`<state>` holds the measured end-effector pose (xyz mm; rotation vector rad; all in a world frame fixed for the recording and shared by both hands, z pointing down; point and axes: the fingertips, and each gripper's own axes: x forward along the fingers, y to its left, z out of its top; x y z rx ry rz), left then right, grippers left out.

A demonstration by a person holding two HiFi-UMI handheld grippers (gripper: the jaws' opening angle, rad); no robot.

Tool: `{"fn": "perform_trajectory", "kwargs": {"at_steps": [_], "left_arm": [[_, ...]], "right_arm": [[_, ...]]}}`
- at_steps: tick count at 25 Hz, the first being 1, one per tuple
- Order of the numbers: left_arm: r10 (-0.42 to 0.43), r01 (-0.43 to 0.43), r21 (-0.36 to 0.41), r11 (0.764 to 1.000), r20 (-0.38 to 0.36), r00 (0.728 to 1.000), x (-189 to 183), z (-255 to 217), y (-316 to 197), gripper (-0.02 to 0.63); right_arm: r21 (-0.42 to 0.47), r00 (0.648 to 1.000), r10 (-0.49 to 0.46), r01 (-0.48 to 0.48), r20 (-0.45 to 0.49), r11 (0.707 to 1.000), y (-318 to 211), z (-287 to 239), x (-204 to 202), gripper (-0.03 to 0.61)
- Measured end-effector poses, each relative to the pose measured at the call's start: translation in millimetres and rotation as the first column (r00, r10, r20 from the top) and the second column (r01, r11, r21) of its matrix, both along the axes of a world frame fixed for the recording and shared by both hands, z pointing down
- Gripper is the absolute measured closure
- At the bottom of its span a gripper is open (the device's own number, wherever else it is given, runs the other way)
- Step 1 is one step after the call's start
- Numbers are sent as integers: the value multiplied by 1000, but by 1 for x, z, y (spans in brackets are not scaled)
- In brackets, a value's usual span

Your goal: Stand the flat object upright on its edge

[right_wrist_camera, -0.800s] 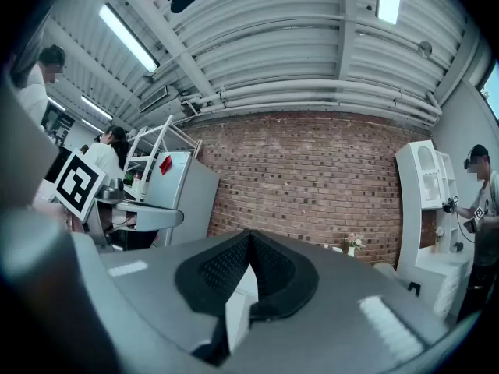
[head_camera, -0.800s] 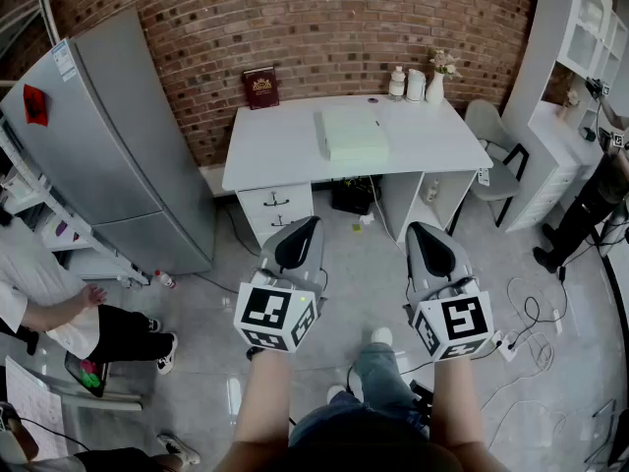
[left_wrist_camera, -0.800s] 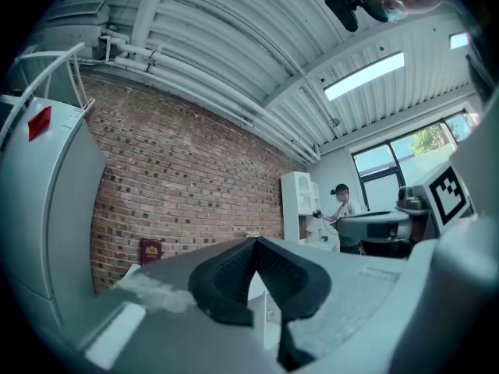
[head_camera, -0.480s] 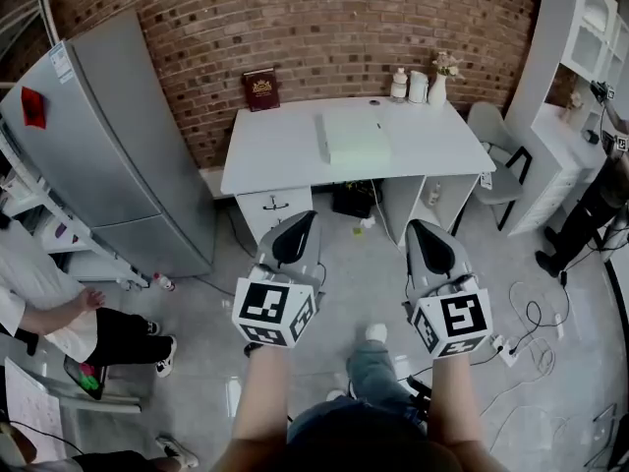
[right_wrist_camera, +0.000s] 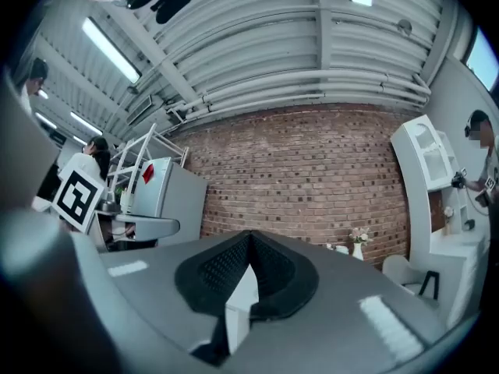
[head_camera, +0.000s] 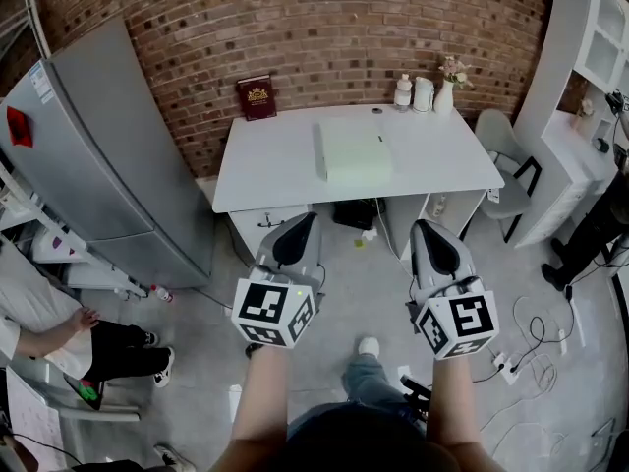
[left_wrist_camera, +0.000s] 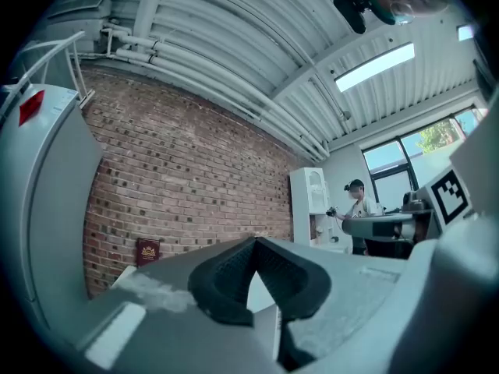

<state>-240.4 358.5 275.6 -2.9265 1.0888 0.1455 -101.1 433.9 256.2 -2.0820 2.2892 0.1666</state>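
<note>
A pale green flat box [head_camera: 354, 152] lies flat on the white desk [head_camera: 265, 155] against the brick wall. A dark red book [head_camera: 256, 97] stands upright at the desk's back left, also seen as the red book [left_wrist_camera: 147, 251] in the left gripper view. My left gripper [head_camera: 298, 236] and right gripper [head_camera: 433, 242] are held side by side above the floor, well short of the desk. Both are shut with nothing between their jaws. In their own views the left gripper [left_wrist_camera: 255, 242] and right gripper [right_wrist_camera: 249, 236] point toward the wall.
A grey fridge [head_camera: 108, 155] stands left of the desk. Bottles and a small flower vase [head_camera: 449, 84] sit at the desk's back right. A chair [head_camera: 506, 160] and white cabinet [head_camera: 590, 57] are at the right. Cables [head_camera: 536, 347] lie on the floor. A seated person [head_camera: 49, 327] is at the left.
The view has moved forward a little toward the desk, which now looks slightly nearer and lower in the picture. Both grippers stay shut and side by side.
</note>
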Motion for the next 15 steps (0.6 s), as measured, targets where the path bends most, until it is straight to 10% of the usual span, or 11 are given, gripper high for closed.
{"fn": "perform_trajectory", "kwargs": {"at_steps": [15], "left_arm": [[-103, 102, -51, 993, -17, 995, 82, 6, -135, 618]], "right_arm": [[-22, 995, -90, 91, 30, 996, -145, 4, 97, 576]]}}
